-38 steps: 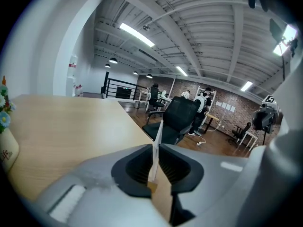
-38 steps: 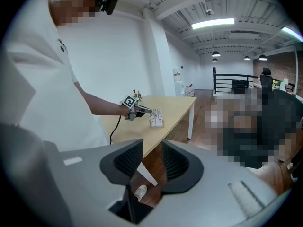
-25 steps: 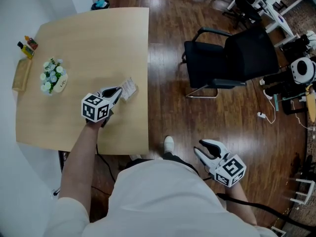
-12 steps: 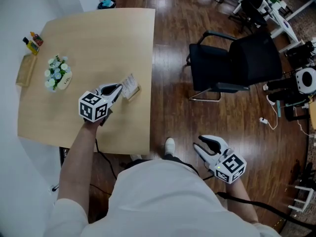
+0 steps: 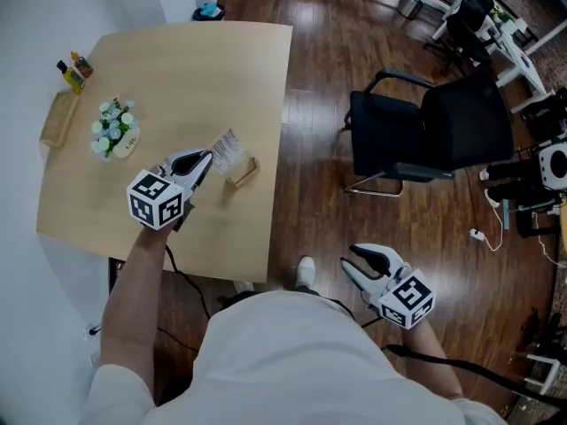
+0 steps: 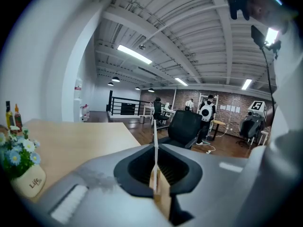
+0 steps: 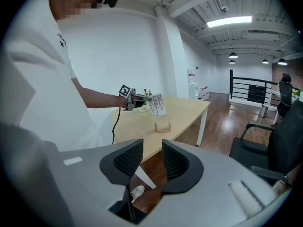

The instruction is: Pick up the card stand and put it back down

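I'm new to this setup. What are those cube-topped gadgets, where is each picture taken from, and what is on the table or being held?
A person holds a hand-worked claw in each hand; the marker cubes belong to them. One picture looks down from the person's head; the other two look along each claw. The left claw is shut on a printed card, just above a small wooden base on the table. Flowers and bottles stand farther off. The right claw is open and empty.
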A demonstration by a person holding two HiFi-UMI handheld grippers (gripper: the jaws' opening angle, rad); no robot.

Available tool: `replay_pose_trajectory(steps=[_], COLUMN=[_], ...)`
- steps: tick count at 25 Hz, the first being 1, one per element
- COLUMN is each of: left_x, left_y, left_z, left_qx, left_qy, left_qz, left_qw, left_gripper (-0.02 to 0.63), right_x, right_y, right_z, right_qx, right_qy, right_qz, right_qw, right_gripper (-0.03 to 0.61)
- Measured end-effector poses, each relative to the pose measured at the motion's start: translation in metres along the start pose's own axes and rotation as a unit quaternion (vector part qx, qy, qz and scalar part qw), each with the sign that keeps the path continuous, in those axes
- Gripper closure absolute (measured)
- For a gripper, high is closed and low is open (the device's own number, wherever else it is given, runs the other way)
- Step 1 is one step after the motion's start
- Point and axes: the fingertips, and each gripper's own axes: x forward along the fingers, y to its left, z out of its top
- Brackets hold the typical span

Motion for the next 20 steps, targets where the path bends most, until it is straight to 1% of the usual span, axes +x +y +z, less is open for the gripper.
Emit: replay_pose_trajectory(steps=[9, 14, 20], left_x=[-0.050, -0.082, -0.117], left_y=[-0.020, -0.042, -0.067], left_z=[0.017, 0.017, 0.005], left_qx=[-0.001, -0.008, -0.022], left_qy=[-0.027, -0.037, -0.044], left_qz=[0.050, 0.078, 0.115], left_qw=[0.9984, 0.9962, 0.9921], left_gripper=[0.598, 0.598, 0.598], right_x=[0.017, 0.026, 0.035], right_y=[-0.015, -0.021, -0.023], right_z=[0.010, 0.017, 0.020], right_qx=[-0.033, -0.053, -0.070], right_qy=[0.000, 0.000, 0.003], right_qz=[0.051, 0.083, 0.114], right_qw=[0.998, 0.995, 0.991], right_gripper=[0.453, 0.453, 0.453])
